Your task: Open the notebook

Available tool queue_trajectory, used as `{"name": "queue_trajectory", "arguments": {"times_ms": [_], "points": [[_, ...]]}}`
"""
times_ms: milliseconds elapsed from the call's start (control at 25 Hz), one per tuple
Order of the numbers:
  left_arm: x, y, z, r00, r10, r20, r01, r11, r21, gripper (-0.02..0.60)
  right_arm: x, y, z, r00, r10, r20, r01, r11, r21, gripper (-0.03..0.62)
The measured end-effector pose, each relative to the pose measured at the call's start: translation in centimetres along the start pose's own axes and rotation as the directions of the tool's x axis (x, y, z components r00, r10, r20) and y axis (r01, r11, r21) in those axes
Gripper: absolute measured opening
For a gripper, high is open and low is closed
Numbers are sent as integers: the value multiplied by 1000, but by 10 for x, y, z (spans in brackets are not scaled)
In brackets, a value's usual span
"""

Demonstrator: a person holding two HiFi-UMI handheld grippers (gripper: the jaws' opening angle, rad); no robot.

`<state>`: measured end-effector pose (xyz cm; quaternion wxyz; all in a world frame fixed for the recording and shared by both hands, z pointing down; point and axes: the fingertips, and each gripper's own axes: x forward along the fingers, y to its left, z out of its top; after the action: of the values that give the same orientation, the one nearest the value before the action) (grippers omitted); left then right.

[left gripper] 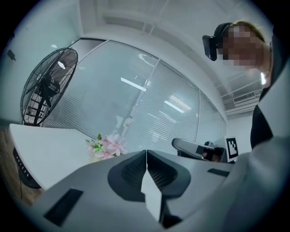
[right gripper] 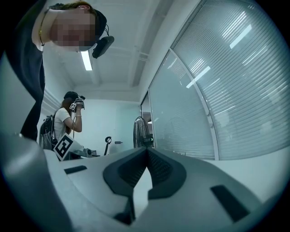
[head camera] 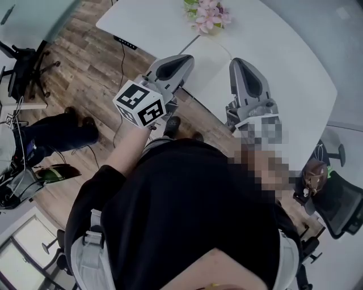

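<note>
No notebook shows in any view. In the head view my left gripper (head camera: 182, 59) and right gripper (head camera: 240, 63) are held side by side in front of my chest, both pointing at the white table (head camera: 283, 56). The left gripper (left gripper: 146, 152) has its jaws pressed together with nothing between them. The right gripper (right gripper: 147, 149) is likewise shut and empty. The left one hangs over the table's near edge and the wood floor, and the right one is over the tabletop.
A vase of pink flowers (head camera: 207, 14) stands at the table's far side. A large standing fan (left gripper: 47, 86) is by the glass wall. Another person (right gripper: 68, 118) stands in the background. Office chairs (head camera: 25, 65) and cables sit on the floor to the left.
</note>
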<state>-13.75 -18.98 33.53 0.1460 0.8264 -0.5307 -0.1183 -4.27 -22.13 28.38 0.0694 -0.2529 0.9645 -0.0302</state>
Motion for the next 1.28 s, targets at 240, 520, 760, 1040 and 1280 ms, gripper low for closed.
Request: {"name": "queue_trajectory", "arguments": {"times_ms": [240, 520, 760, 1040, 1280], "points": [[4, -11, 10, 1000, 8, 16, -8, 999, 34, 12, -14, -8, 7, 1000, -4, 11, 4, 1000, -15, 5], [9, -33, 10, 1000, -23, -9, 23, 998, 62, 12, -26, -13, 16, 1000, -6, 26, 7, 1000, -23, 5], [13, -51, 16, 999, -42, -5, 42, 995, 96, 12, -36, -18, 24, 999, -4, 42, 5, 1000, -27, 5], [15, -63, 18, 999, -53, -3, 53, 990, 132, 12, -40, -18, 24, 999, 2, 46, -1, 1000, -25, 5], [15, -68, 19, 998, -56, 3, 55, 988, 144, 12, -43, -16, 25, 999, 5, 50, -3, 1000, -24, 5]]}}
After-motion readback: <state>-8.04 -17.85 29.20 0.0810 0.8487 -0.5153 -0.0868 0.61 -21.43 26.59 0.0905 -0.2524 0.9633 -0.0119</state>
